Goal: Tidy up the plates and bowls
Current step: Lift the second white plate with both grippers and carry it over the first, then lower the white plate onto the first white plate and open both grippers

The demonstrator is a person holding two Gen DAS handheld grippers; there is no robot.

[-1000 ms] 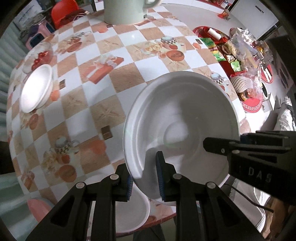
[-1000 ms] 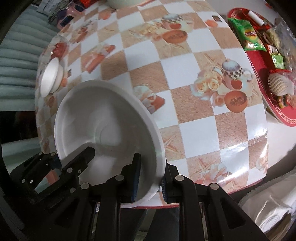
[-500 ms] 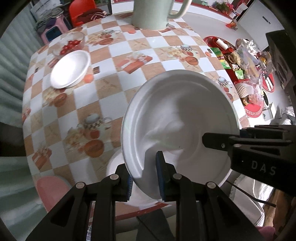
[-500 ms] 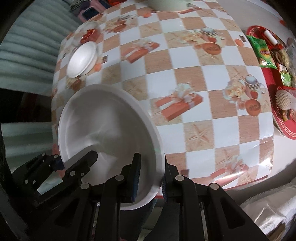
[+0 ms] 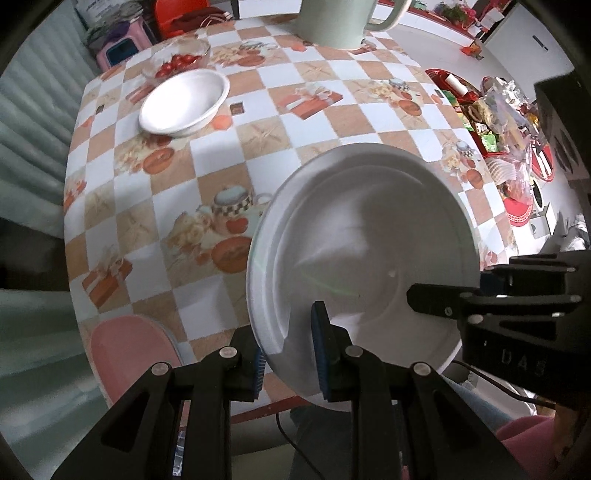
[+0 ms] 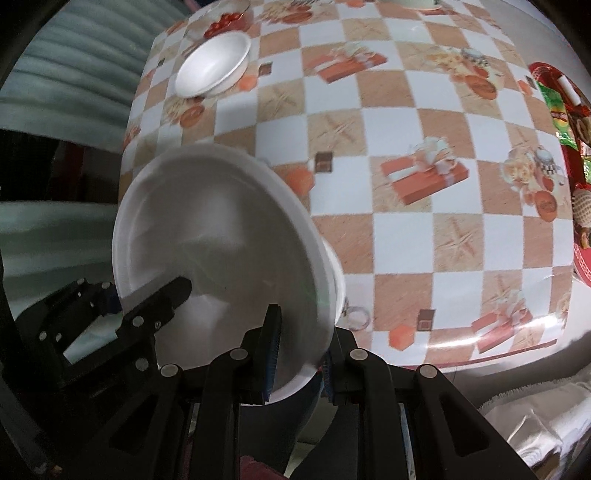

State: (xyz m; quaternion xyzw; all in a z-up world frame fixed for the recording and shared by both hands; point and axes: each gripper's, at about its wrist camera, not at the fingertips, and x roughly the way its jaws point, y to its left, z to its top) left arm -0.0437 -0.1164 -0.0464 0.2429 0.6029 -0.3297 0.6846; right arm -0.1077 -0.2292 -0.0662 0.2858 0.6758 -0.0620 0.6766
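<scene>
Plate: big white plate (image 5: 362, 236), held up off the table by both grippers at once, tilted, its hollow side facing my cameras.
Left gripper: my left gripper (image 5: 290, 354) was pinching the plate's near-left rim, blue pads tight on either side of the edge.
Right gripper: my right gripper (image 6: 299, 354) was clamped on the opposite rim, one blue pad inside the plate, the other behind it. From the left camera it showed up as a black finger lying across the plate's right side.
Under the plate: from the right camera I could see another white rim (image 6: 336, 277) peeking out just behind the held plate's right edge, but couldn't tell what it belonged to.
Bowl: white bowl (image 5: 184, 101) sat well apart on the far-left part of the table, upright, nothing in it.
Glass bowl: just behind the white bowl, a clear glass bowl (image 5: 181, 59) with red fruit in it.
Table: checkered orange-and-white tablecloth (image 5: 258, 122) with teapot and gift-box prints.
Far edge: pale green jug (image 5: 332, 22) at the back.
Right side: red trays (image 5: 517, 140) piled with snack packets.
Near-left: pink stool (image 5: 129, 358) by the table's corner.
</scene>
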